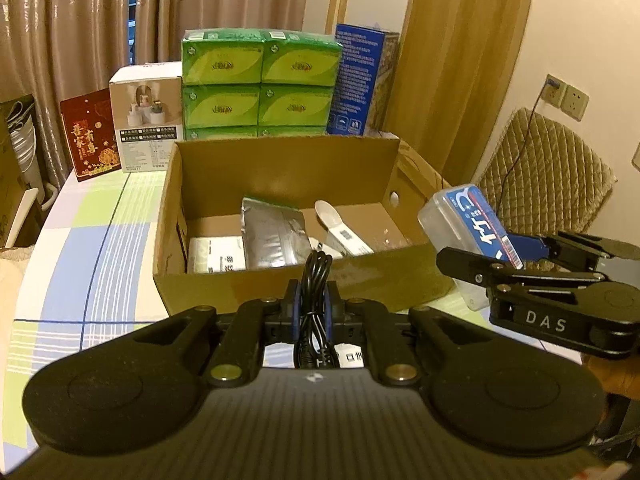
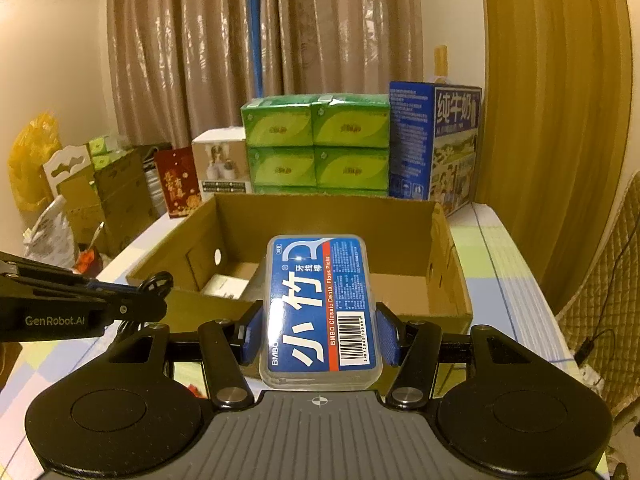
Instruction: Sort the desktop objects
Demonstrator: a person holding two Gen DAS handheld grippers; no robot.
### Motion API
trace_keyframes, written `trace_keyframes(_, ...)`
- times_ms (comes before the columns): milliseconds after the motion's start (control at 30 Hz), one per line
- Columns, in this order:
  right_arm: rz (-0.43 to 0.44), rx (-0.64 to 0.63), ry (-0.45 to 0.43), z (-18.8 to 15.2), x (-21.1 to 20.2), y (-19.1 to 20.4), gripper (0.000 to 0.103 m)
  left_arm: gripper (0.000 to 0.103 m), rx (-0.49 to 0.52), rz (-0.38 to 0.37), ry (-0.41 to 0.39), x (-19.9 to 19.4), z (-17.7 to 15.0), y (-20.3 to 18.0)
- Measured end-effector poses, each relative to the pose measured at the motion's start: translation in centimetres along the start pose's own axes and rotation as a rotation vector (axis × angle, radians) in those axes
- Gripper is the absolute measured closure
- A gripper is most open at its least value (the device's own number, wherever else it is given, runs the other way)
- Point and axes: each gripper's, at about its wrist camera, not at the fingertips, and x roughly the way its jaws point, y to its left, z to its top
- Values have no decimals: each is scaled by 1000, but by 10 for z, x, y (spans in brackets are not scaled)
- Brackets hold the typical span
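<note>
1. Left gripper [image 1: 312, 304]: jaws pinching a coiled black power cable [image 1: 314, 308], held just short of the open brown cardboard box [image 1: 280, 280].
2. Right gripper [image 2: 320, 334]: jaws clamped on a clear plastic, blue-labelled floss pick case [image 2: 318, 308], at the box's near rim.
3. Box sits on the checked tablecloth [image 1: 92, 240]; silver foil pouch [image 1: 274, 234] inside.

Both grippers are matte black with round discs at the base, brass-coloured screws at the linkage joints and blue pads on the fingers. The right gripper [image 1: 520, 248] is lettered "DAS"; the left gripper [image 2: 154, 286] "GenRobot.AI".
</note>
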Motion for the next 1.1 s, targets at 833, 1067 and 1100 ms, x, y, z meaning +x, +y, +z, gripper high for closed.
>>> trace_keyframes(833, -2, 10, -16, 25, 48, 3, 50, 95, -31, 26, 0, 40, 32, 25)
trace_keyframes(1067, -11, 24, -18, 32, 61, -1, 50, 95, -40, 25, -6, 49, 41, 31)
trace_keyframes(1100, -11, 27, -20, 34, 62, 0, 50, 95, -42, 26, -9, 51, 43, 32)
